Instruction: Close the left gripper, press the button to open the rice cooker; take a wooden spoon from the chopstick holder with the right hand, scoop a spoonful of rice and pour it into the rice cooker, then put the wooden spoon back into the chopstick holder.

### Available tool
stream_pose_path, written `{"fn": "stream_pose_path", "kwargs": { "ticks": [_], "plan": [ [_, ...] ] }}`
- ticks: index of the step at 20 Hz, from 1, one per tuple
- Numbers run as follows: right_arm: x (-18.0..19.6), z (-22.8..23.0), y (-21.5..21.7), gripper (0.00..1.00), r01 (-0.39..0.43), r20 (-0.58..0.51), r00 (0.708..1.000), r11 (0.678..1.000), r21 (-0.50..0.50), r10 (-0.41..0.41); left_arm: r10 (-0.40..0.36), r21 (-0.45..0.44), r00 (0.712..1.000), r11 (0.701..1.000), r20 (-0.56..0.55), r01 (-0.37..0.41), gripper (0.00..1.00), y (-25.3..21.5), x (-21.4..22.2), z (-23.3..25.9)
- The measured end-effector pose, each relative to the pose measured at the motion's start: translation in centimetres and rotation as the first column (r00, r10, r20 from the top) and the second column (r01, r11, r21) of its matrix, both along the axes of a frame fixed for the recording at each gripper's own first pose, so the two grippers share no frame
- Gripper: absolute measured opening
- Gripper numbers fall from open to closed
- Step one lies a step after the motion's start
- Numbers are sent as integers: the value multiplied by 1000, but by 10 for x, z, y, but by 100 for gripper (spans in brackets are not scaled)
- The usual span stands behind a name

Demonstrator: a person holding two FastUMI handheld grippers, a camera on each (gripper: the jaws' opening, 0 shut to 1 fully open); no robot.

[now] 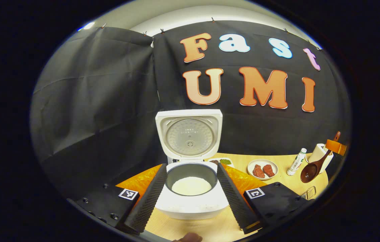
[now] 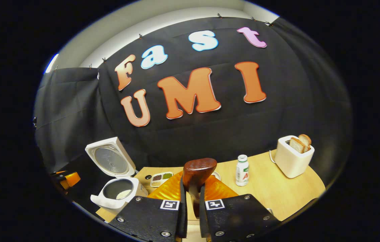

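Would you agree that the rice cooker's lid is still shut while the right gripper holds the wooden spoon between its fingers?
Not quite: the rice cooker has its lid standing open, with white rice visible in the pot, as the left gripper view shows. The rest holds: the right gripper is shut on the wooden spoon.

Cooker [image 1: 191, 201]: white, lid [image 1: 189, 134] up & standing vertical at back, metal inner plate facing fwd. Dark pot [image 1: 191, 174] inside w/ low mound of white rice [image 1: 191, 186] at bottom. Sits on light wood table [image 1: 210, 228], near its left end in right gripper view. Spoon [image 2: 196, 174]: dark reddish-brown wood, glossy; handle runs down btwn right gripper's [image 2: 193, 201] fingers, both pressing on it, bowl sticking up above tips, rounded back toward cam. In left gripper view spoon hangs bowl-down at far right, well apart from cooker.
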State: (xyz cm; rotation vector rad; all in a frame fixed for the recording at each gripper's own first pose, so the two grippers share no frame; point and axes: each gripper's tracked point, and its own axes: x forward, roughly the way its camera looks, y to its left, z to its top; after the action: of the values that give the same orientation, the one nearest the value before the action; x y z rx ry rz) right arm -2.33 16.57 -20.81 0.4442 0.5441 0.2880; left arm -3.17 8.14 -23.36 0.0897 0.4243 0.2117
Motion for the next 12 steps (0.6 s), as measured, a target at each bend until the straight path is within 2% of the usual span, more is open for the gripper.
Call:
{"fn": "stream_pose_path", "kwargs": {
  "ticks": [3,4,5,7,8,10,11,12],
  "plan": [
    [-10,-26,-43,14,70,-55,996,997,-23,-71,-29,4,1000,1000,-7,29,100,-19,5,0],
    [-13,-37,-55,14,88,-75,993,996,-31,-90,-34,4,999,999,-9,34,97,-24,5,-1],
    [-18,-44,-68,14,106,-94,990,994,-34,-109,-37,3,999,999,-9,38,100,-29,4,0],
    [-26,-59,-87,14,129,-124,983,991,-41,-133,-41,0,999,999,-11,41,96,-39,3,0],
    [-31,-69,-97,14,136,-143,979,989,-50,-142,-45,-3,999,999,-15,45,100,-43,4,-2],
    [-37,-83,-112,14,162,-162,972,985,-59,-170,-49,-11,999,999,-21,49,100,-52,2,-2],
    [-39,-85,-114,14,173,-172,969,984,-51,-179,-46,-13,999,999,-21,45,96,-54,1,-1],
    [-40,-90,-117,14,178,-180,967,983,-38,-182,-42,-14,999,999,-23,42,98,-56,1,-2]
  ]
}}
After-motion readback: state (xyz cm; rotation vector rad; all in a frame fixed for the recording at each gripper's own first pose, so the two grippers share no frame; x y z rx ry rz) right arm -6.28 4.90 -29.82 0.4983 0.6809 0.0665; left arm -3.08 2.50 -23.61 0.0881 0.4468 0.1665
